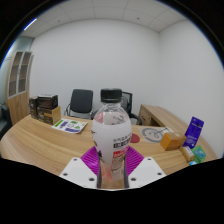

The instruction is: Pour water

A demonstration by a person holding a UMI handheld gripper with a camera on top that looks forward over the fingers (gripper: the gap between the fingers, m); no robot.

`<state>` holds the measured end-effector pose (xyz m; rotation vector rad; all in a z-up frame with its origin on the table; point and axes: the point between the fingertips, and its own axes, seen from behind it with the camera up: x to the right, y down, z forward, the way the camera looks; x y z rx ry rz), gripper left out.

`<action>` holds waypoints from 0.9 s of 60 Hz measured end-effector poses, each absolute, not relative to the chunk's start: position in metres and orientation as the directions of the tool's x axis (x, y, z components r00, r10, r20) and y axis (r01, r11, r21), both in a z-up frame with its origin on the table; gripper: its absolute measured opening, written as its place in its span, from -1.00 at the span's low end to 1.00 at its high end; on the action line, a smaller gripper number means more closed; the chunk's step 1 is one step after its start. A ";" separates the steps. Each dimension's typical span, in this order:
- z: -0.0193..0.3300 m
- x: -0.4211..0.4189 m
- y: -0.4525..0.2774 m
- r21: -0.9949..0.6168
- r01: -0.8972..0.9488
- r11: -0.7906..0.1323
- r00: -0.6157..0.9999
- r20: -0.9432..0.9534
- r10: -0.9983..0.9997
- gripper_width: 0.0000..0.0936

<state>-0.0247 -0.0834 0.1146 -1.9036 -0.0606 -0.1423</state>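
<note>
since your gripper (112,168) clamps water bottle (111,135), held upright above table (40,140), carry step underway; next, find cup, none clear toward 2 o'clock, then tilt.

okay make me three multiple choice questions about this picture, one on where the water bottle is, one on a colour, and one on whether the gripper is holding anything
1. Where is the water bottle?
A. Between the gripper fingers
B. On a black chair
C. Beside the purple box

2. What colour is the bottle's label?
A. Green
B. Red
C. Yellow

3. What is the gripper doing?
A. Open, nothing near
B. Shut on the bottle
C. Shut on a book

Answers:
1. A, the bottle stands upright directly between the two fingers.
2. B, a red band wraps its middle.
3. B, both purple pads press against the bottle's sides.
</note>
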 end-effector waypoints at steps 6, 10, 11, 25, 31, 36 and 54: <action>0.146 0.003 -0.065 -0.926 0.209 -0.315 0.969 0.238 -0.057 -0.36; 0.164 0.031 -0.046 -0.894 0.315 -0.320 0.931 0.356 -0.079 -0.36; 0.168 0.037 -0.040 -0.882 0.346 -0.320 0.917 0.390 -0.083 -0.36; 0.203 0.113 0.057 -0.551 0.727 -0.410 0.579 0.813 -0.067 -0.36; 0.205 0.131 0.101 -0.306 0.842 -0.445 0.341 0.940 -0.002 -0.37; 0.202 0.134 0.134 -0.076 0.890 -0.451 0.115 0.992 0.060 -0.36; 0.182 0.108 0.191 0.550 0.782 -0.293 -0.518 0.835 0.186 -0.37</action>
